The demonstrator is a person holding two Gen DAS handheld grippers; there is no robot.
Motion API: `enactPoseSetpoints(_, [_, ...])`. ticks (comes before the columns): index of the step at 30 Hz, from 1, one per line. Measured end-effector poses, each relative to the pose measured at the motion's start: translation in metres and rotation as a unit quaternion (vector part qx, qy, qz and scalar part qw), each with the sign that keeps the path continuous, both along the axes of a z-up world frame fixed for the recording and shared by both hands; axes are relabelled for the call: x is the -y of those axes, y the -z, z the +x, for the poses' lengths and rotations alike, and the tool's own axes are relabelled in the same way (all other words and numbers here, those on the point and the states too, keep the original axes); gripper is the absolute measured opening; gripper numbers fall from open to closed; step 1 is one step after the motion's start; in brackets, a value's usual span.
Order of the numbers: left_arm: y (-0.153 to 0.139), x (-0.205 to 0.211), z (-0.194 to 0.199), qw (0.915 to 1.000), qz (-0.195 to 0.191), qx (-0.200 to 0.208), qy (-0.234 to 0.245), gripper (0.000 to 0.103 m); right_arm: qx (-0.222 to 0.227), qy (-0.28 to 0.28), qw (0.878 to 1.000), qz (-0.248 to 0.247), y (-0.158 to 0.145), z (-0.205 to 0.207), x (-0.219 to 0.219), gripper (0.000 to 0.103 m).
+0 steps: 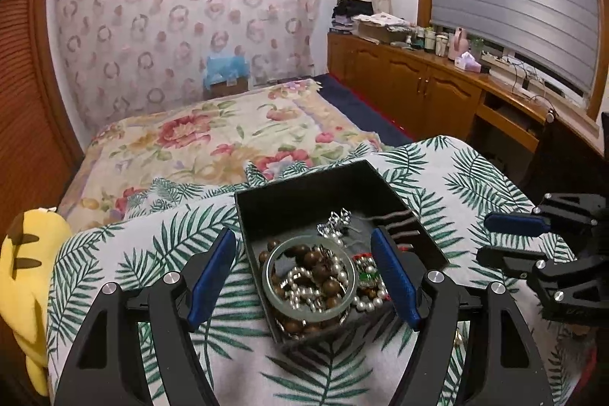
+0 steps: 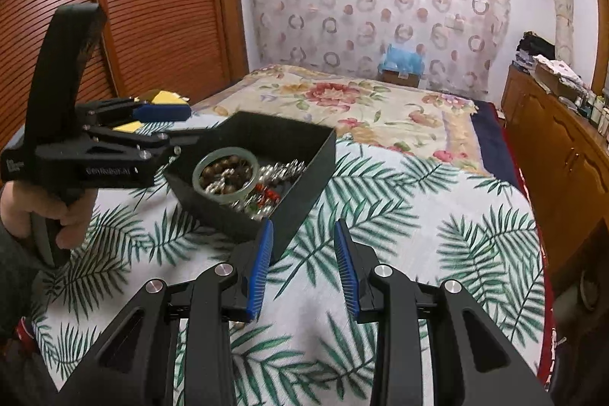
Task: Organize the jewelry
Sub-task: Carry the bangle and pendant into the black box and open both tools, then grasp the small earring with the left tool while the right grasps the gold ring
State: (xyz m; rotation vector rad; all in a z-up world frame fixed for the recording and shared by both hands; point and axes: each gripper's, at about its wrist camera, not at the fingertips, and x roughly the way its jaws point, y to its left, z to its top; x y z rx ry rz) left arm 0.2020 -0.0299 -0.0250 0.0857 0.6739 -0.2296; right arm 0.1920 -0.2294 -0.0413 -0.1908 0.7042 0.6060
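I see the palm-leaf printed white cloth (image 1: 449, 177) spread over the bed, and on it the square black open-top jewelry box (image 1: 304, 185). Inside lie a pale green jade bangle (image 1: 309, 276), brown wooden beads (image 1: 316, 259) and a white pearl strand (image 1: 304, 286), heaped together. My left gripper (image 1: 304, 276) gapes wide astride the box; my right gripper (image 2: 303, 267) is narrower, holding nothing. I fear tangled strands dragging out together. "GenRobot.ai" seems printed on the left tool, blurred.

Black box (image 1: 304, 193), green-fern white cloth (image 1: 456, 177)
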Motion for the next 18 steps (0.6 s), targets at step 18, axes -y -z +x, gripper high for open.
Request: enactPoseSetpoints(18, [0.028, 0.007, -0.060, 0.9988, 0.003, -0.023, 0.042, 0.078, -0.064, -0.068, 0.994, -0.049, 0.048, -0.031, -0.028, 0.036])
